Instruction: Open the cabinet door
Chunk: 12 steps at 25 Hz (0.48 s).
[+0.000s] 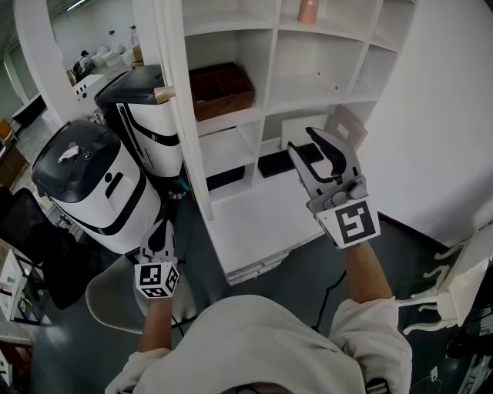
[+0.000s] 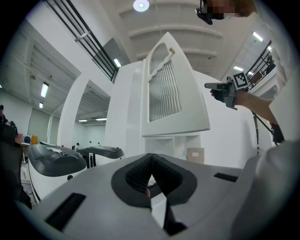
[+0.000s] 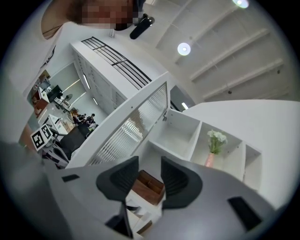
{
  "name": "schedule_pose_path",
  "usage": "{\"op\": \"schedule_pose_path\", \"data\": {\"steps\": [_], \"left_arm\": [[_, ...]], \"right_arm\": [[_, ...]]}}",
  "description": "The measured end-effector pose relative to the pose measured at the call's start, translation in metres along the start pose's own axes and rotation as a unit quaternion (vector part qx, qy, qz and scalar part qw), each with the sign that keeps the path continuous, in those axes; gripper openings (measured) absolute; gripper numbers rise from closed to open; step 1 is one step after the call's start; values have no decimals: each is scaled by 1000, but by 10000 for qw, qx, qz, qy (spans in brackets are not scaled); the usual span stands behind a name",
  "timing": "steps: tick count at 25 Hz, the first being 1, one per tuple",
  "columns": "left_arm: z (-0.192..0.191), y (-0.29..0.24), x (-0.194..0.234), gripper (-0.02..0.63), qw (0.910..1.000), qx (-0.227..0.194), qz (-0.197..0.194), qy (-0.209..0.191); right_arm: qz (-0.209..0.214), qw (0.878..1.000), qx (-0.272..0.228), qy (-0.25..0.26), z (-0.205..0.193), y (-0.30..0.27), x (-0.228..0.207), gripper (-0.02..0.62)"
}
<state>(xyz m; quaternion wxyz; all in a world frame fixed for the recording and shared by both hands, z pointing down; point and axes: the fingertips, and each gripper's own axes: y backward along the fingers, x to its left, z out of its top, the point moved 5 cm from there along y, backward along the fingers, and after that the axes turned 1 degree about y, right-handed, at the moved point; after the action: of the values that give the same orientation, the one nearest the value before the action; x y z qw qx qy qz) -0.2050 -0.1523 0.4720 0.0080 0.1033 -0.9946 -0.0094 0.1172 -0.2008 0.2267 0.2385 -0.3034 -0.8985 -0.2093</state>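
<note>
The white cabinet's door (image 1: pixel 182 115) stands swung out toward me, edge-on in the head view. Its ribbed glass panel (image 2: pixel 165 96) and small knob show in the left gripper view, and it runs slanted (image 3: pixel 126 132) across the right gripper view. My right gripper (image 1: pixel 302 138) hangs in front of the bare shelves, to the right of the door. It is open (image 3: pixel 149 171), with nothing between its dark pads. My left gripper (image 1: pixel 158 228) sits low at the left, away from the door. It is shut (image 2: pixel 151 164) with its pads together and holds nothing.
Two white-and-black machines (image 1: pixel 85 177) (image 1: pixel 146 115) stand left of the cabinet. A brown wooden box (image 1: pixel 222 88) and a pink vase (image 1: pixel 308 9) sit on shelves, and a black item (image 1: pixel 281 161) lies lower down. A white ornate furniture piece (image 1: pixel 454 285) stands at the right.
</note>
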Motion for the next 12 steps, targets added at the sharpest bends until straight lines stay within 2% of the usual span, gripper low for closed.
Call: {"op": "schedule_pose_path", "data": {"steps": [12], "left_arm": [[-1,1,1,-2,10000,-1,-24,-48]], "right_arm": [[114,9994,156,-298,-34,3,24,139]]}}
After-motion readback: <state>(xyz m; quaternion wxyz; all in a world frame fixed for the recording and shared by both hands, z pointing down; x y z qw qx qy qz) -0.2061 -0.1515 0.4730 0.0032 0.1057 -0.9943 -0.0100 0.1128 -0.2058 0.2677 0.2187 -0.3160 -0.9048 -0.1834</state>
